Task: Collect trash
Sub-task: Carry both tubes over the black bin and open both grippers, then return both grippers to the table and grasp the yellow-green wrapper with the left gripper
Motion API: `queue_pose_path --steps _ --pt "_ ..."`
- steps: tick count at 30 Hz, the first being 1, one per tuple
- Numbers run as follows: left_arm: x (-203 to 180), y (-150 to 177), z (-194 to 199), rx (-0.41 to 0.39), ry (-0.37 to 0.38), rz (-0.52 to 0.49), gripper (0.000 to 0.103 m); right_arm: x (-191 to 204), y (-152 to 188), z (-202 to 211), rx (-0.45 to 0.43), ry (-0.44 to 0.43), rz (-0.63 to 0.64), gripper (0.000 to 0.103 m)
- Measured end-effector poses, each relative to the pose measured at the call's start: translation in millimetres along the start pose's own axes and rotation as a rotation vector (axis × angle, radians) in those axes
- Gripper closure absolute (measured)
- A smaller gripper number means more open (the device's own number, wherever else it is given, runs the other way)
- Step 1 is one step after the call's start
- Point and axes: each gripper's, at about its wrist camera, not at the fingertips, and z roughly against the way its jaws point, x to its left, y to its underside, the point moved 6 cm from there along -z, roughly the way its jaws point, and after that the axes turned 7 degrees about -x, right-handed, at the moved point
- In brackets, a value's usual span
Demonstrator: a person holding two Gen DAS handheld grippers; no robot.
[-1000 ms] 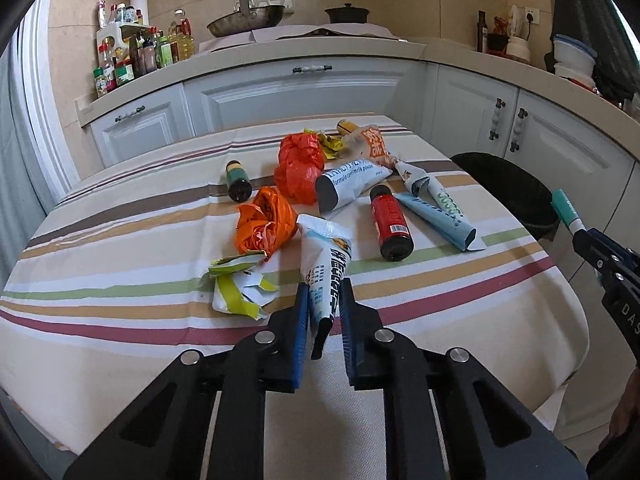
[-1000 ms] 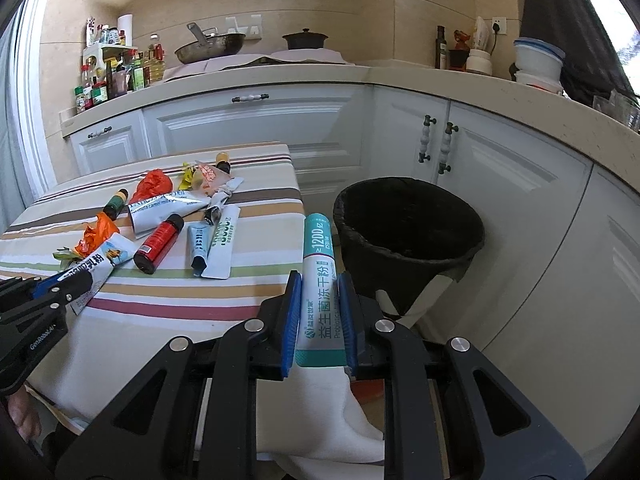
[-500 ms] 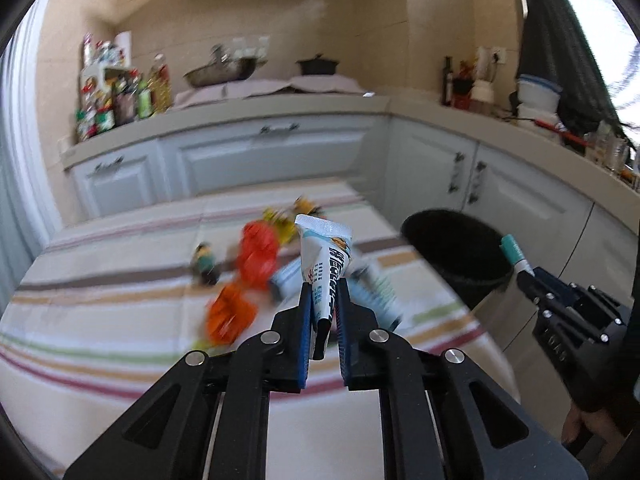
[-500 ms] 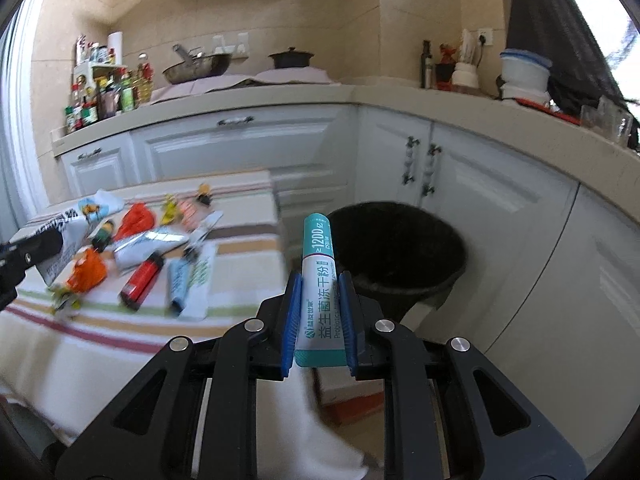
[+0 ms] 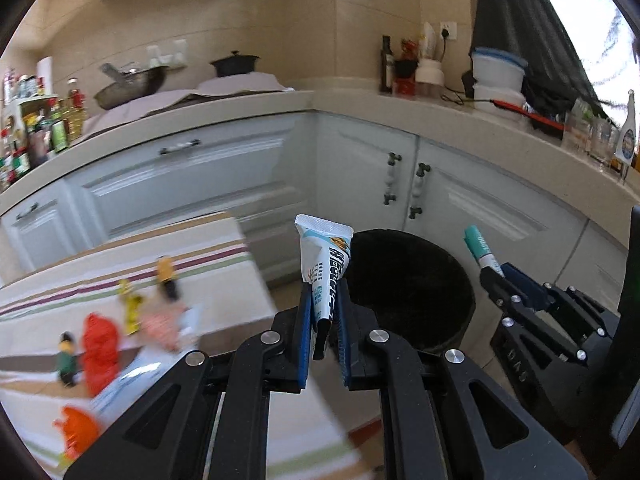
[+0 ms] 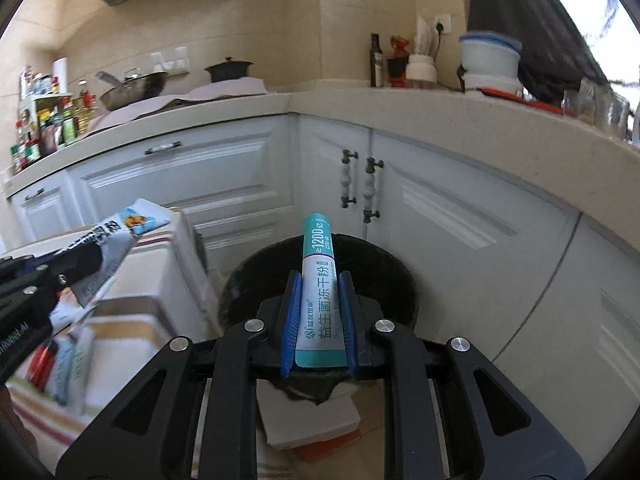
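In the left wrist view, the left gripper [image 5: 324, 320] is seen clenched on a crumpled white and blue squeeze tube [image 5: 325, 268], which is pinched between the blue pads [image 5: 305, 336] and stands upright with its crimped end uppermost. Behind the tube a round black trash bin [image 5: 412, 292] is shown on the floor, in front of the white cabinet doors [image 5: 400, 184]. At the right, the right gripper [image 5: 494, 274] is seen holding a slim teal and white tube [image 5: 480, 248] tilted up over the bin's far right rim. At the lower left, a table covered with a striped cloth [image 5: 224, 280] is blurred; near its right edge a red crumpled wrapper [image 5: 100, 344], a small dark bottle [image 5: 68, 356], yellow scraps [image 5: 132, 308] and an orange crumpled bag [image 5: 76, 432] are made out, all blurred.

In the right wrist view, the right gripper [image 6: 318, 312] is shown grasping the teal and white tube [image 6: 318, 288] between its blue pads [image 6: 290, 320], cap end forward, with the black bin [image 6: 384, 276] directly behind and below it. At the left, the left gripper [image 6: 86, 264] is seen carrying the white and blue tube [image 6: 116, 236] above the right edge of the striped tabletop [image 6: 132, 340]. More blurred trash is left along that edge.
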Motion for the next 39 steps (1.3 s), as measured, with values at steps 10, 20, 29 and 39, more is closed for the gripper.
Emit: queue_pose_path --steps 10,20,29,39 --pt "-42.2 -0.6 -100.4 0.111 0.019 -0.042 0.089 -40.3 13.4 -97.1 0.106 -0.003 -0.028 0.075" --pt "-29.1 6.4 -113.5 0.163 -0.015 0.013 0.054 -48.3 12.7 -105.8 0.102 0.021 -0.037 0.057" --pt "16.1 3.3 -31.4 0.092 -0.071 0.035 0.046 -1.6 1.5 -29.6 0.058 -0.028 -0.027 0.052" --pt "106.3 45.6 67.6 0.086 -0.222 0.074 0.044 93.1 14.9 52.1 0.051 -0.189 0.022 0.051"
